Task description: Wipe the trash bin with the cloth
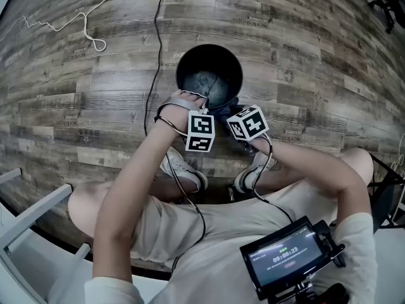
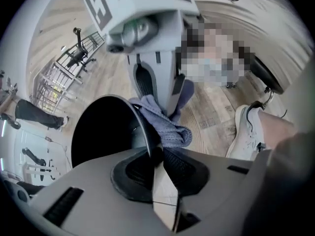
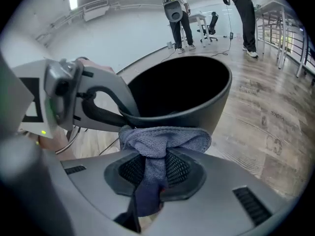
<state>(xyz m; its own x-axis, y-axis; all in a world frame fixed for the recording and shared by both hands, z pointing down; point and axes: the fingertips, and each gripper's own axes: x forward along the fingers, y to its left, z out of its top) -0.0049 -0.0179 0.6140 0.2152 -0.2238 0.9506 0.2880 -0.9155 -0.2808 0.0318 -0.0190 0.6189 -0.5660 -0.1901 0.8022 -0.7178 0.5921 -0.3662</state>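
The black trash bin (image 1: pixel 209 47) stands on the wooden floor just ahead of the person's feet. My left gripper (image 2: pixel 153 154) is shut on the bin's near rim (image 2: pixel 140 127), one jaw inside and one outside. In the head view its marker cube sits below that rim, with the left gripper (image 1: pixel 202 103) at the bin's edge. My right gripper (image 3: pixel 155 166) is shut on a bunched blue-grey cloth (image 3: pixel 162 139), which touches the bin's outer wall (image 3: pixel 197 107) just under the rim. The cloth (image 2: pixel 165 124) hangs beside the left jaws. The cloth (image 1: pixel 223 111) is partly hidden by the cubes.
A black cable (image 1: pixel 157 37) and a white cord (image 1: pixel 82 24) lie on the floor left of the bin. The person's shoes (image 1: pixel 186 173) rest close behind it. A small screen (image 1: pixel 286 258) is at the lower right, and white chair legs (image 1: pixel 31 214) at the lower left. People stand far off (image 3: pixel 178 14).
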